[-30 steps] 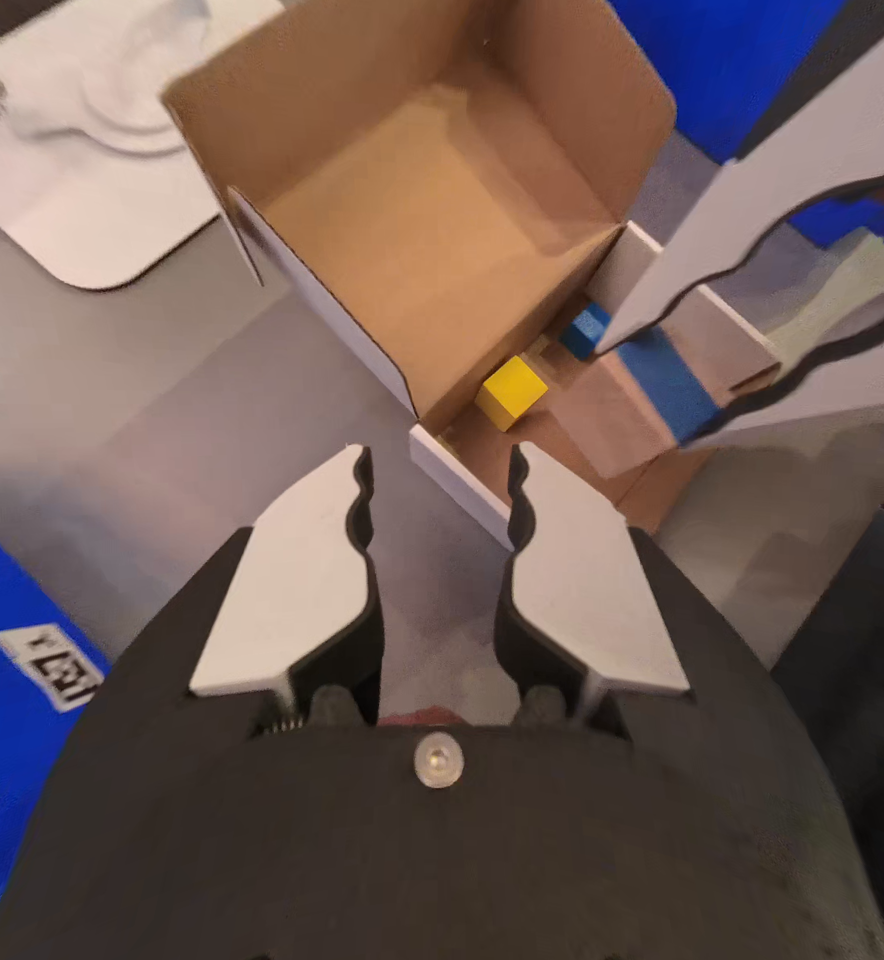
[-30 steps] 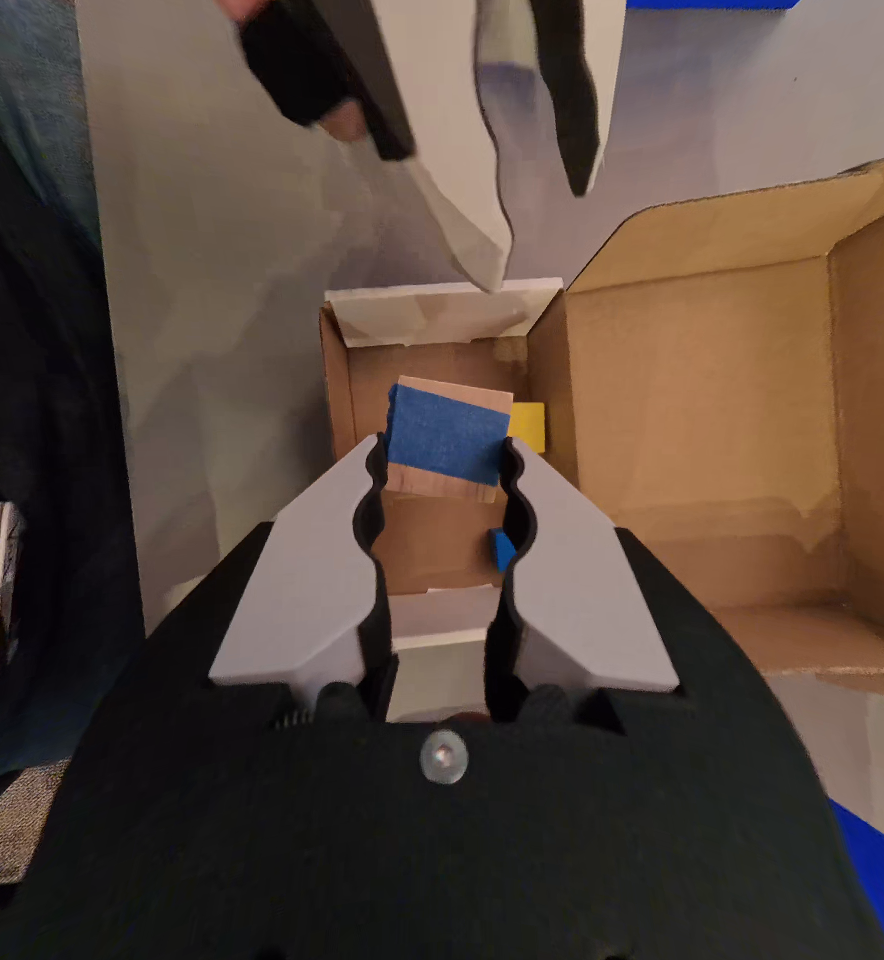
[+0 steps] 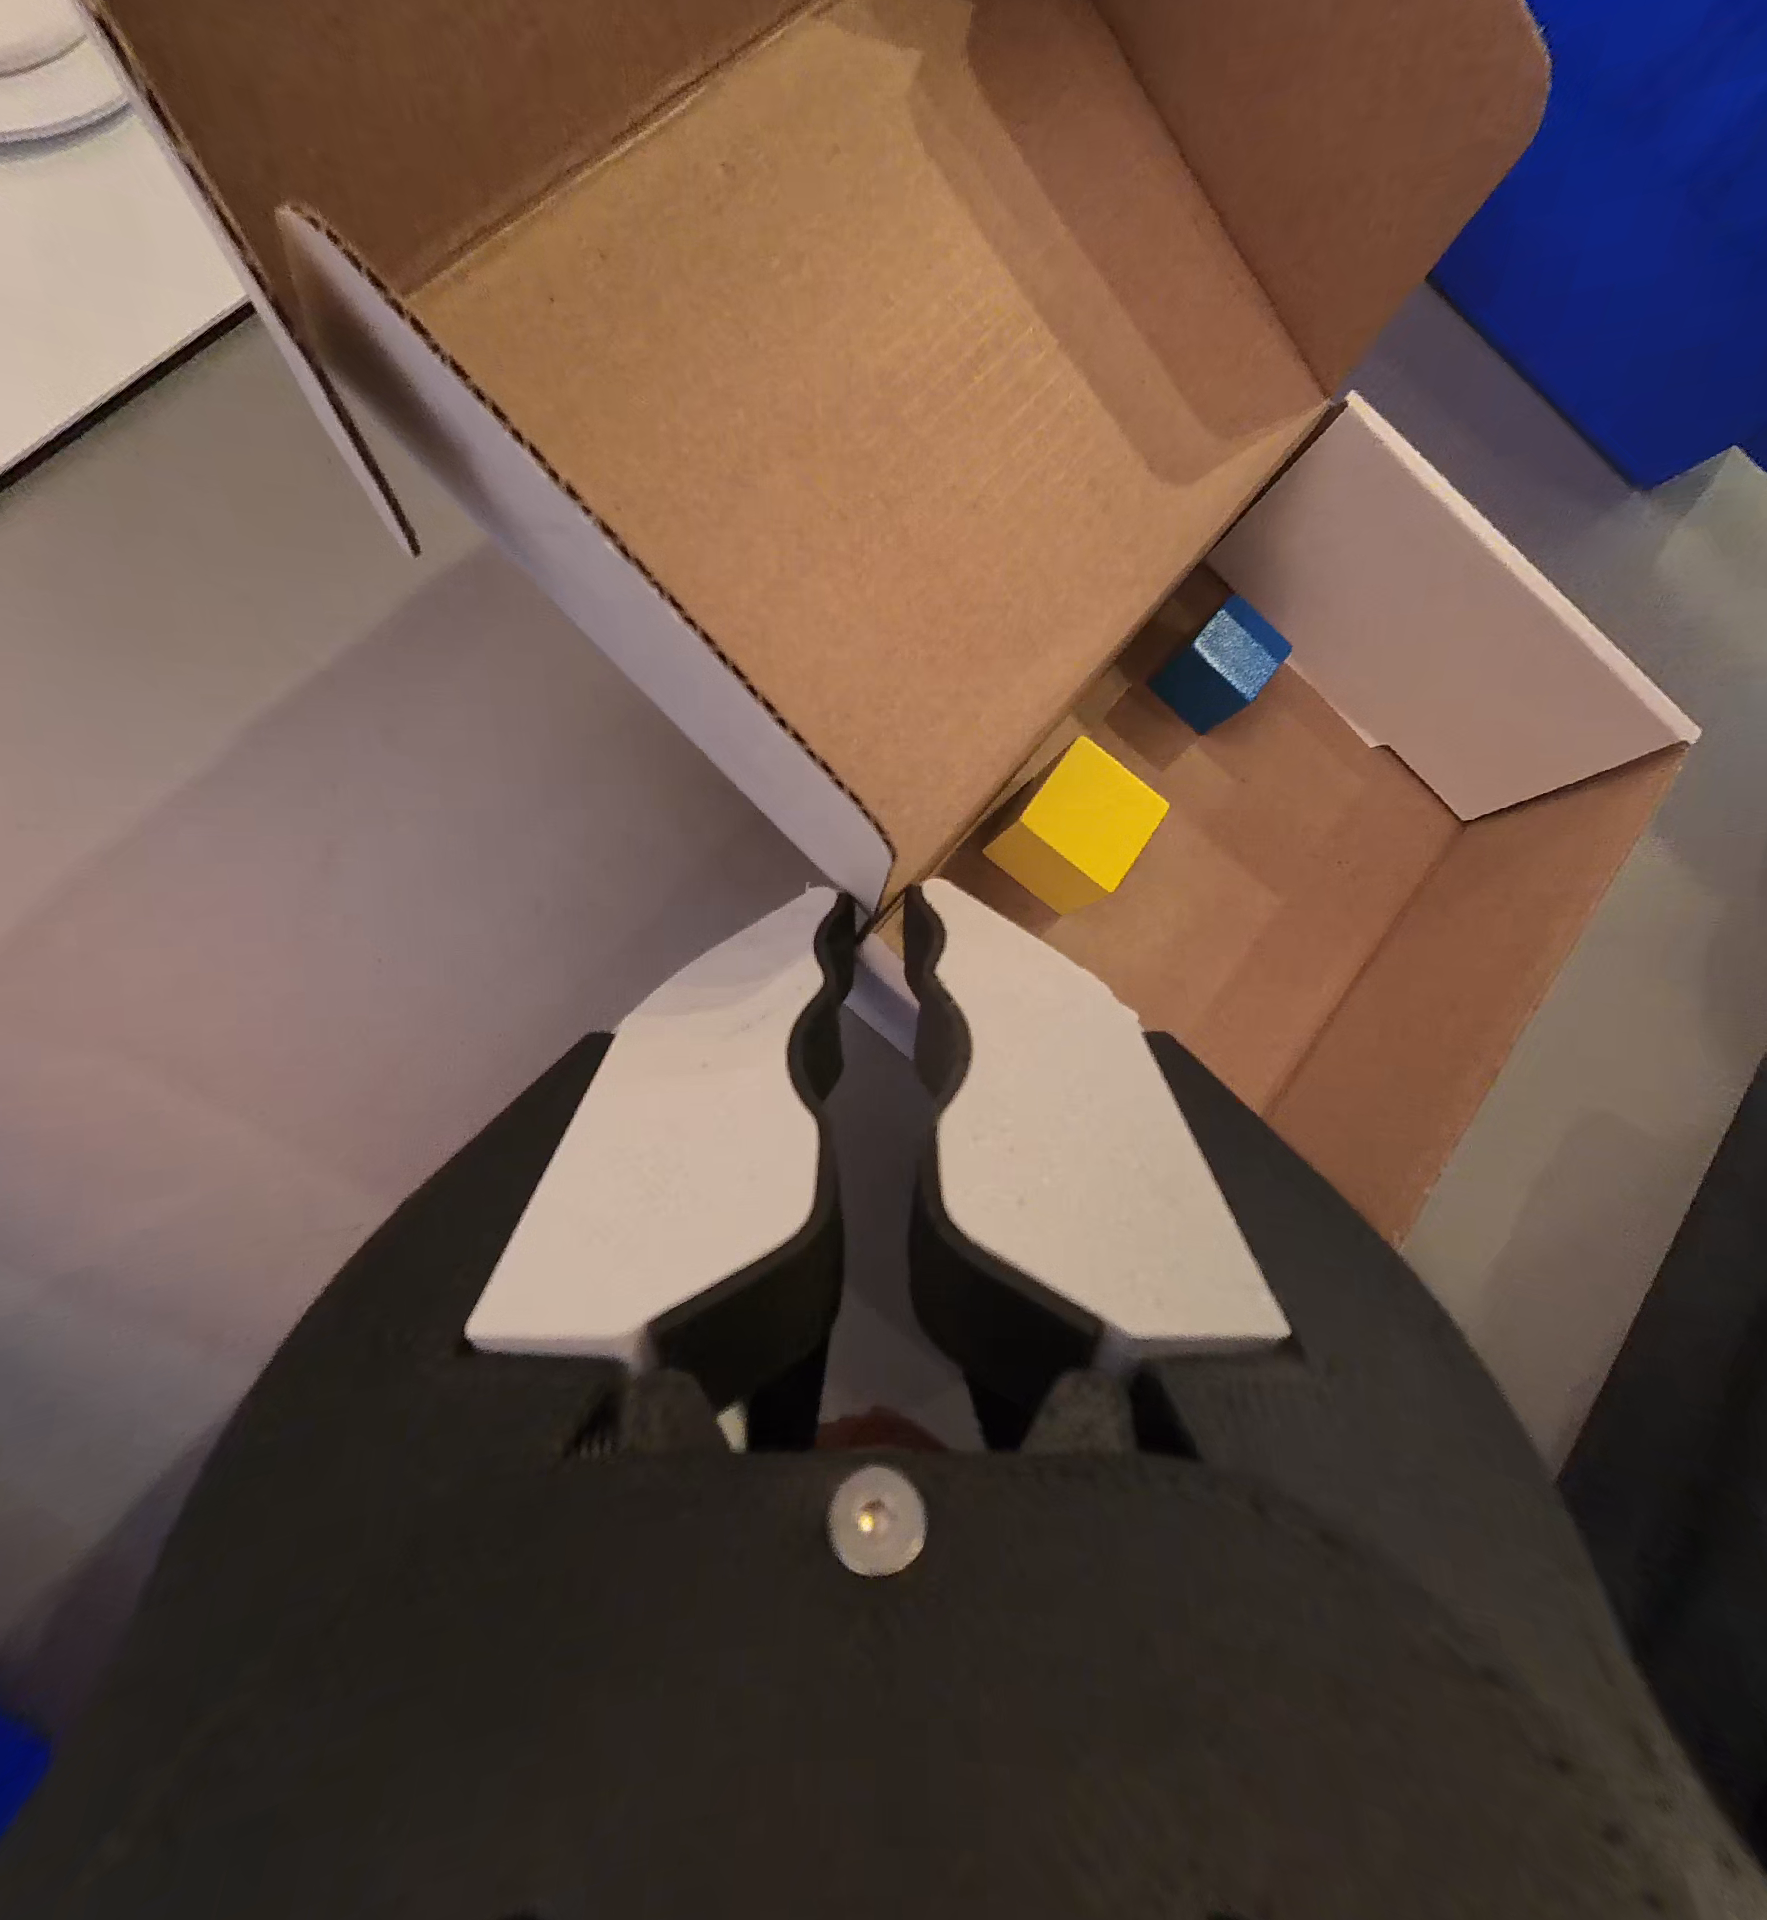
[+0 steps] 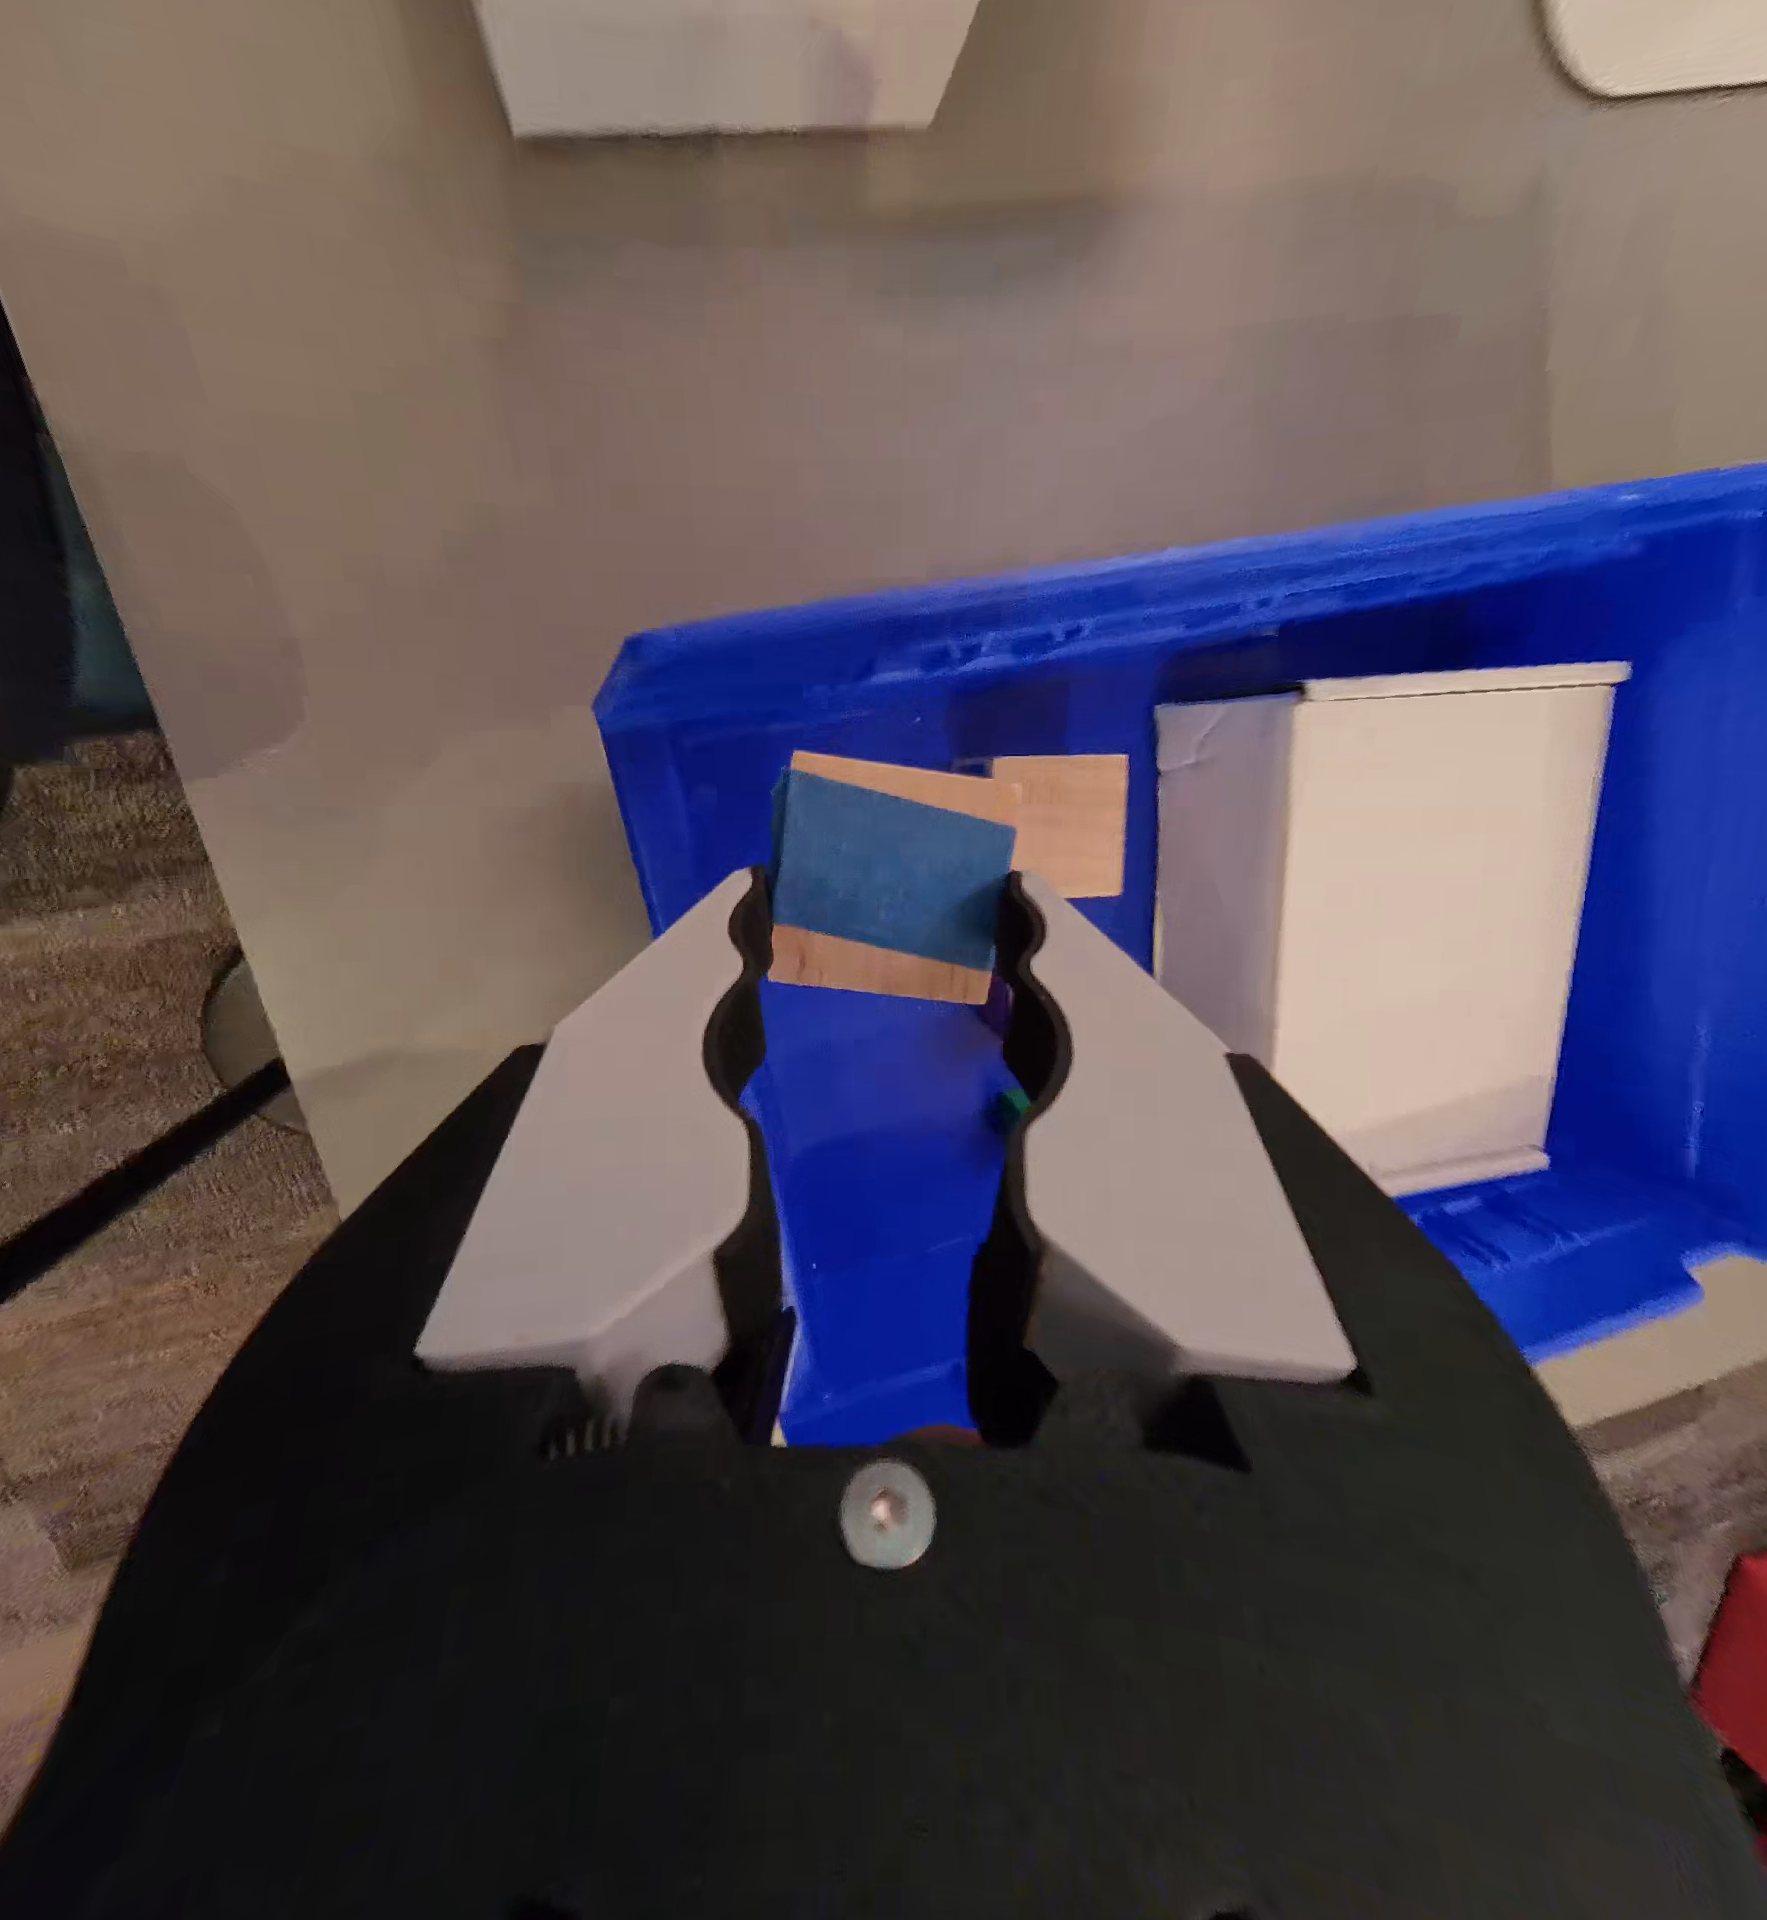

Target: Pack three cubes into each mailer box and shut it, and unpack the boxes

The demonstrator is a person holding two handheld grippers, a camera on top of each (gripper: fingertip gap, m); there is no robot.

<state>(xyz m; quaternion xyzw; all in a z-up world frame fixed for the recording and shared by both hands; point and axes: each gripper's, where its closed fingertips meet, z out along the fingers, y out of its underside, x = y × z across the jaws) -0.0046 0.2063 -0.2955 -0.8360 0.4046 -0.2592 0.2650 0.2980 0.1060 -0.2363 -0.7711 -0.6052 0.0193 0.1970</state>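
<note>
Since a second ago the right gripper (image 4: 884, 914) has carried its wooden cube (image 4: 889, 883) (banded with matte blue tape) out of the mailer box (image 3: 1398, 987) to above a glossy blue bin (image 4: 1689, 831), mid-right of the frame, where a white box (image 4: 1419, 914) stands. Its fingers clamp the cube's sides. The left gripper (image 3: 874, 914) has narrowed, pinching the box's corrugated corner at frame centre. A yellow cube (image 3: 1076, 826) and a blue cube (image 3: 1222, 665) lie inside.

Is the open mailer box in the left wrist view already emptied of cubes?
No. A yellow cube and a blue cube sit on the floor of the open mailer box.
</note>
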